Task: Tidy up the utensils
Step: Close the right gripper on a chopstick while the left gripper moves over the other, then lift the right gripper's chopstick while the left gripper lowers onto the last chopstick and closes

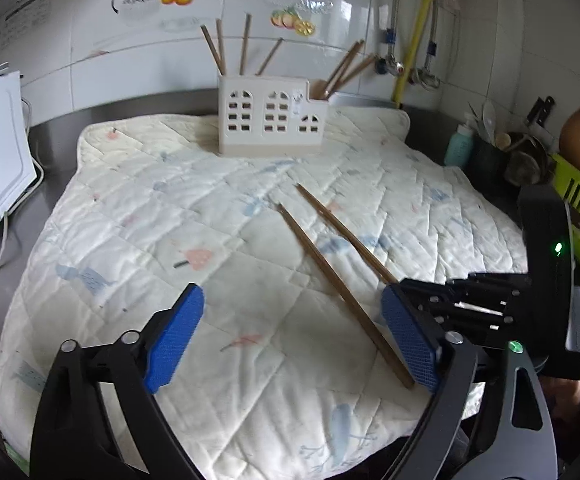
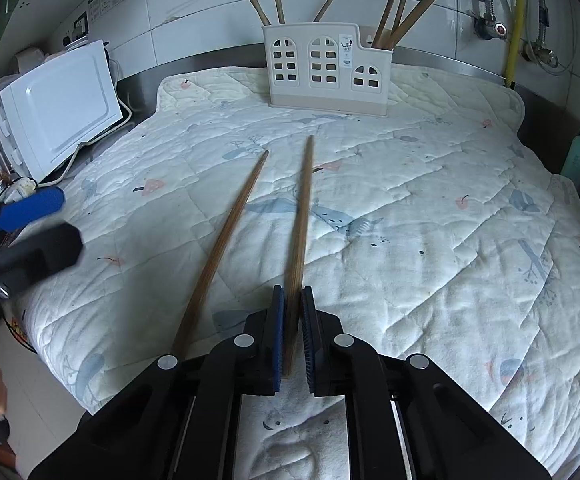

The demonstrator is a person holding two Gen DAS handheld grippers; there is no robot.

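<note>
Right wrist view is showing the right gripper (image 2: 292, 332) clamping one chopstick (image 2: 300, 232) near its close end, the blue pads (image 2: 277, 332) pressing it from both sides with only the stick's width between them. That stick is pointing straight away from the jaws toward the holder (image 2: 328, 70). A second chopstick (image 2: 226, 248) is lying on the quilt (image 2: 430, 220) just left of the held one, slanting so its far tip is nearing the held stick's tip while its close end is spreading away to the left. At the quilt's left edge the left gripper (image 2: 30, 224) is hanging above the cloth, touching nothing.

Left wrist view is showing the left gripper (image 1: 290, 336) standing wide, nothing between its pads (image 1: 174, 336). The loose chopstick (image 1: 342, 292) is lying close to its right finger, the close end running just beside that pad; whether they are touching I cannot tell. The right gripper (image 1: 394, 284) is sitting just beyond that finger, with the held chopstick (image 1: 342, 232) reaching away from it across the quilt's middle.

Farther off, at the quilt's far edge, the holder is standing upright with more chopsticks (image 2: 400, 12) leaning in its compartments. A white appliance (image 2: 58, 108) is sitting off the quilt's far left corner.
</note>
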